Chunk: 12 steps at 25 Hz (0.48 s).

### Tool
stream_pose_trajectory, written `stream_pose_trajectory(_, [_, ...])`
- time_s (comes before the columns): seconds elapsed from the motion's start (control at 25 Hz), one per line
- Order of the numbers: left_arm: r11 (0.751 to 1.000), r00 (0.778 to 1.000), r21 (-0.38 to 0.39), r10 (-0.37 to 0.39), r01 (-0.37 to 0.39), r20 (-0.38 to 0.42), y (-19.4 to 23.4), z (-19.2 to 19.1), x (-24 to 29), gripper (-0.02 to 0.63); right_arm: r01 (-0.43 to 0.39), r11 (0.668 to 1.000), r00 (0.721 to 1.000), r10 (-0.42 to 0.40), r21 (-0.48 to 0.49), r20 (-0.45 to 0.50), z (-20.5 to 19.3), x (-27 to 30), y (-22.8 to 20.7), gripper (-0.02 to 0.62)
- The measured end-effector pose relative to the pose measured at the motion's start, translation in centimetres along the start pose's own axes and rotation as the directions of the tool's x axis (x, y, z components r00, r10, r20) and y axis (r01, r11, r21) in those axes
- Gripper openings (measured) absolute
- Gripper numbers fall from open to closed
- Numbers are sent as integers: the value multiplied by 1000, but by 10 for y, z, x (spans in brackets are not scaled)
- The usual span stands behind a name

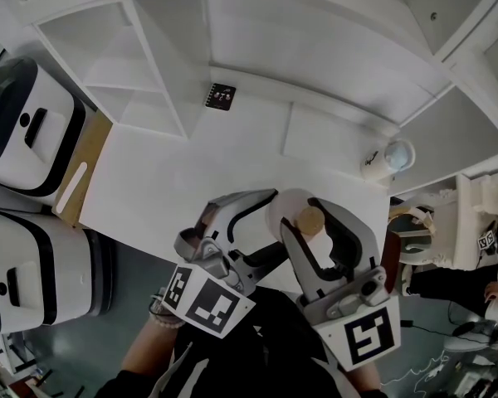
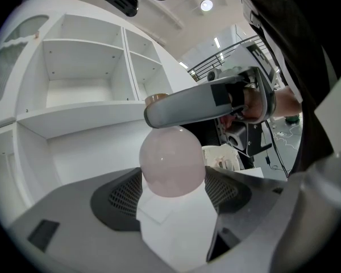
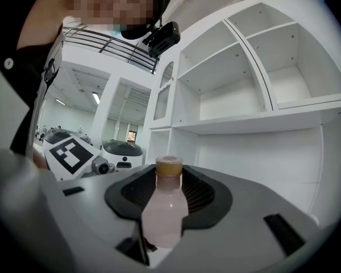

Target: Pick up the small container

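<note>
The small container – a pale pink bottle with a tan cap – is up off the white table, near its front edge, and it sits between both sets of jaws at once. In the right gripper view, the right gripper has its jaws closed on the bottle's body. The dark pads press in from either side and the cap pokes out beyond them.

Over to the left gripper view: the left gripper is clamped on the rounded base, one pad touching each flank. A jaw of the right gripper crosses just above the bottle. From the head view the two grippers meet nose to nose, marker cubes toward the person, with the bottle lying between them, cap toward the right.

Further out, a small black card lies on the table at the foot of the white shelf unit – its compartments are bare. A clear cup stands at the table's right end. Two white-and-black machines stand beside the table's left end, with a wooden board between them and the table.
</note>
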<state>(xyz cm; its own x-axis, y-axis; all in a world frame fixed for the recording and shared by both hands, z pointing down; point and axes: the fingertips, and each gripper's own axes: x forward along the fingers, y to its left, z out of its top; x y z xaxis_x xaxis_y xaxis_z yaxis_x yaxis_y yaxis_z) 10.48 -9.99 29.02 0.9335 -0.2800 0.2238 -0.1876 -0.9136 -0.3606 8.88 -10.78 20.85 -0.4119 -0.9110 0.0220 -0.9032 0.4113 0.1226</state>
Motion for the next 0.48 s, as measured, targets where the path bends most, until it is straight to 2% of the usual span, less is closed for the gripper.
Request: stream_pose_trajectory(0.48, [1000, 1000, -9, -3, 3, -8, -5, -3, -1, 347, -3, 1000, 1000, 3, -1, -14, -5, -3, 3, 147])
